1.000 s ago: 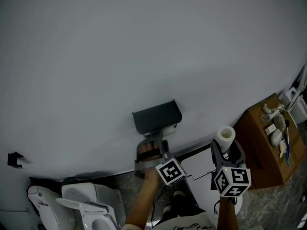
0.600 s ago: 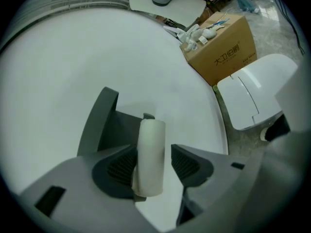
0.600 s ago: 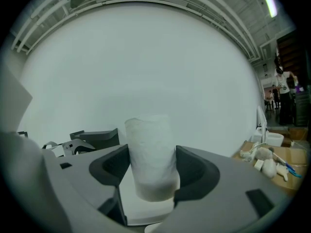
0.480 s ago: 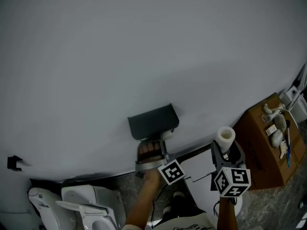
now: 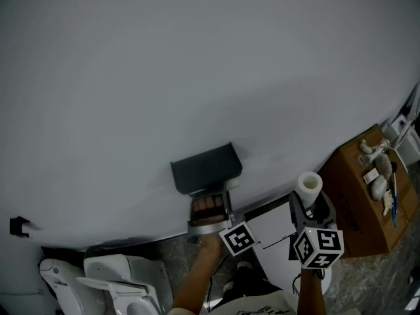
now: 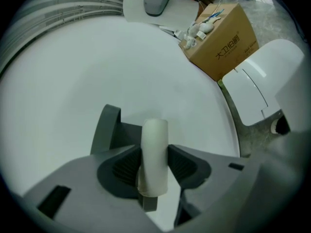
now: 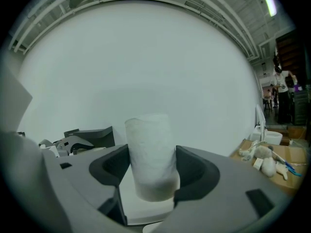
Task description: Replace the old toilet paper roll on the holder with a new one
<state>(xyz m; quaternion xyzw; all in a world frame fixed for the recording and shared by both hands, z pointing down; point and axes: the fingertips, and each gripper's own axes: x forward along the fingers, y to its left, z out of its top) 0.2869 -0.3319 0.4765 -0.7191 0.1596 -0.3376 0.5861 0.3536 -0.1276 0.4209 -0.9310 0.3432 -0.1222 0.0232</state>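
Left gripper [image 5: 211, 202] just closed onto old roll [image 6: 154, 149] in holder [image 5: 203, 168] | right gripper [image 5: 310, 207] grips new roll [image 7: 150, 154]

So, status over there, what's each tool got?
Left tool just closing, pads on old roll at the holder. Right tool gripping new roll, standing by. Nothing else in the way.

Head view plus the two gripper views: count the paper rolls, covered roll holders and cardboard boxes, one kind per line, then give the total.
Paper rolls: 2 (thin old roll, full new roll)
Covered roll holder: 1
Cardboard box: 1
Total: 4
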